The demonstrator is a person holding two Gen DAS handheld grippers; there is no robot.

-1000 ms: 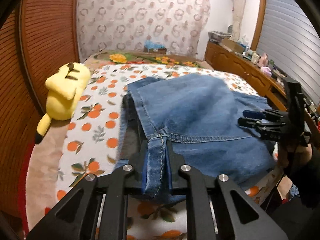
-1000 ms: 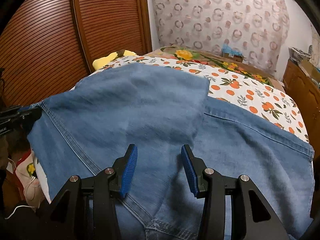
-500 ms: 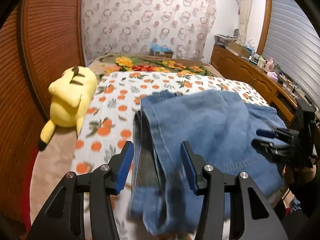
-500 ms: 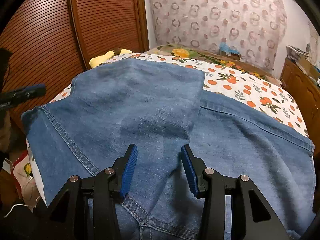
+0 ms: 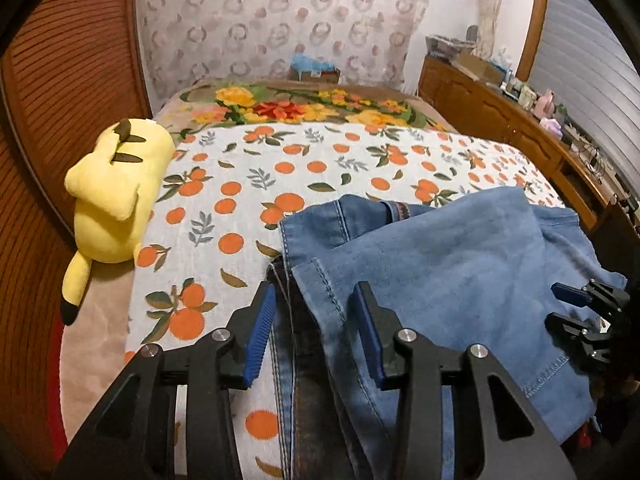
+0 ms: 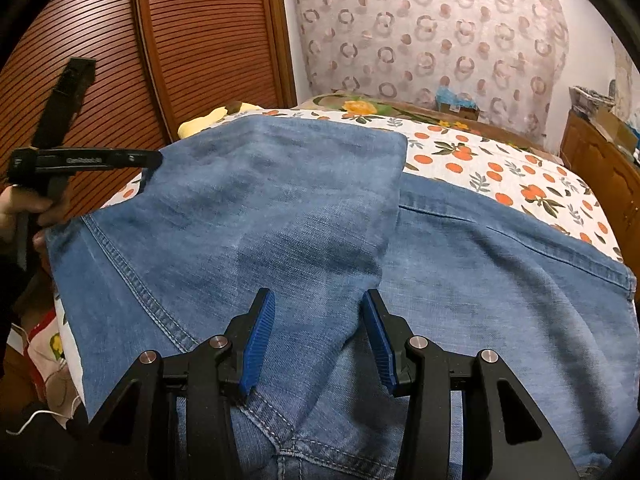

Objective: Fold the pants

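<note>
Blue denim pants lie folded on the bed, one layer laid over the other. My left gripper is open and empty, hovering over the pants' left edge near a stitched seam. My right gripper is open and empty, just above the folded upper layer near its front. The left gripper also shows in the right wrist view, at the far left corner of the denim. The right gripper shows in the left wrist view, at the pants' right edge.
The bed has an orange-print sheet and a floral blanket at the far end. A yellow plush toy lies along the left side by the slatted wooden wardrobe. A cluttered wooden sideboard runs along the right.
My left gripper has let go of the denim edge it held, opened, and drawn back. The released layer now lies flat on the pants. My right gripper stayed open and barely moved.
</note>
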